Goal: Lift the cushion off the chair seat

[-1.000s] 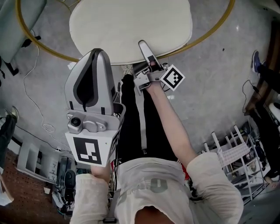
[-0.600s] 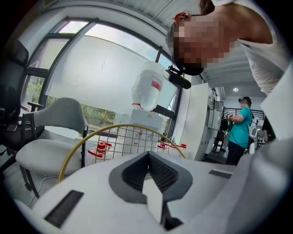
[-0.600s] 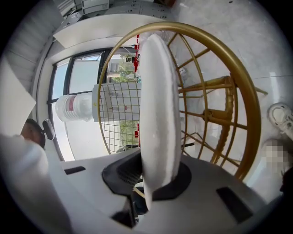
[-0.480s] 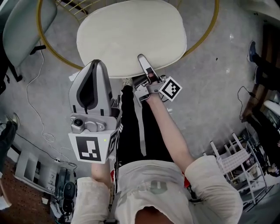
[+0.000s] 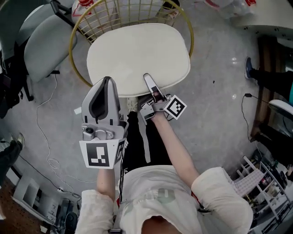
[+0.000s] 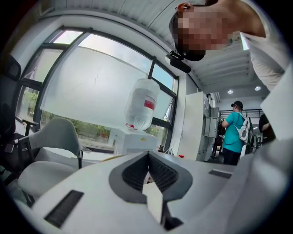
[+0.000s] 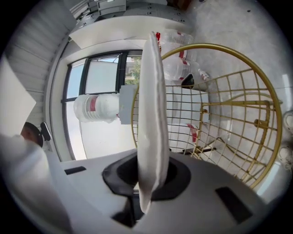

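Observation:
The cream cushion (image 5: 137,52) lies over the gold wire chair (image 5: 114,13), its near edge raised. My right gripper (image 5: 147,77) holds that near edge, jaws closing with the pads pressed on it. In the right gripper view the cushion (image 7: 153,114) runs edge-on out of the jaws, the chair's gold basket (image 7: 238,114) beside it. My left gripper (image 5: 106,80) hangs higher, over the cushion's near-left rim. Its jaws (image 6: 148,157) look shut, with no cushion reaching past them. A small white wedge sits low between them; I cannot tell what it is.
A grey chair (image 5: 46,45) stands at the left, and a thin cable (image 5: 46,132) trails over the floor. Dark furniture (image 5: 270,68) and a wire rack (image 5: 261,183) line the right. The left gripper view shows a water dispenser (image 6: 142,107) and a person in teal (image 6: 233,132).
Both grippers have risen, and the cushion's near edge came up with the right one. More of the gold chair's rim and wire back now shows around the cushion.

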Demonstrator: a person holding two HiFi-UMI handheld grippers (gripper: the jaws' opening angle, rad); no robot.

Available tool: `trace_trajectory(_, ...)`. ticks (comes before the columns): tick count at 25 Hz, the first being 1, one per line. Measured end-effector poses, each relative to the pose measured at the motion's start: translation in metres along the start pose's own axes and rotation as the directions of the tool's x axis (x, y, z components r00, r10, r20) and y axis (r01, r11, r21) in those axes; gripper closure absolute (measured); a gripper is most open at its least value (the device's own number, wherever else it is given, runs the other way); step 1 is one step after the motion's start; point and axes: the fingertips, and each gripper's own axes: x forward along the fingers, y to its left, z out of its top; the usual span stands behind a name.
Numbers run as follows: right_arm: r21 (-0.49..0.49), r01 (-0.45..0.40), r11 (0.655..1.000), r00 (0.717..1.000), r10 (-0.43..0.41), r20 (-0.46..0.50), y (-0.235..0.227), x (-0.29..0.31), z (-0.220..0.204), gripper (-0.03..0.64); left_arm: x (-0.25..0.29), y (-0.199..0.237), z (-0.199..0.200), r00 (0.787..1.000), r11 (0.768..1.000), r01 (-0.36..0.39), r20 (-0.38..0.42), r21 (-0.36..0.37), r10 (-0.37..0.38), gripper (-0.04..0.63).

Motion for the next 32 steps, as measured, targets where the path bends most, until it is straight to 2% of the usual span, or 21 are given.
trace_trajectory(2,-0.019,-0.035,0.999,0.999,0.035,0.003,0.030,0.001,0.002,0.574,-0.005,-0.006,0.025,0.999,1.000,-0.010,0.031,0.009,0.010,0.584)
trace_trajectory(5,-0.056,-0.127,0.990,0.992,0.128,0.012,0.079,0.020,0.010,0.574,-0.006,-0.005,0.065,0.993,0.999,-0.035,0.112,0.016,0.034,0.584)
trace_trajectory(7,-0.084,-0.182,0.980,0.983,0.184,0.019,0.114,0.027,0.016,0.574,-0.007,-0.006,0.086,0.989,0.999,-0.054,0.139,0.005,0.053,0.584)
trace_trajectory(13,-0.170,-0.331,0.928,0.940,0.340,0.022,0.227,0.025,0.028,0.574,-0.016,-0.019,0.145,0.979,0.997,-0.071,0.192,0.003,0.069,0.584)
trace_trajectory(18,-0.271,-0.461,0.845,0.877,0.480,0.004,0.317,0.023,0.049,0.574,-0.010,-0.039,0.203,0.953,0.997,-0.061,0.300,0.040,0.047,0.584)
trace_trajectory(25,-0.356,-0.538,0.764,0.822,0.570,-0.018,0.409,-0.016,0.049,0.574,-0.023,-0.074,0.237,0.947,0.999,-0.034,0.322,0.035,0.021,0.584)
trace_trajectory(29,-0.506,-0.518,0.690,0.812,0.583,-0.036,0.446,-0.036,0.050,0.574,-0.027,-0.084,0.256,0.930,0.998,-0.028,0.368,0.062,0.003,0.584)
trace_trajectory(32,-0.668,-0.435,0.605,0.830,0.557,-0.036,0.466,-0.049,0.054,0.574,-0.028,-0.091,0.271,0.916,0.996,-0.028,0.401,0.081,-0.007,0.584)
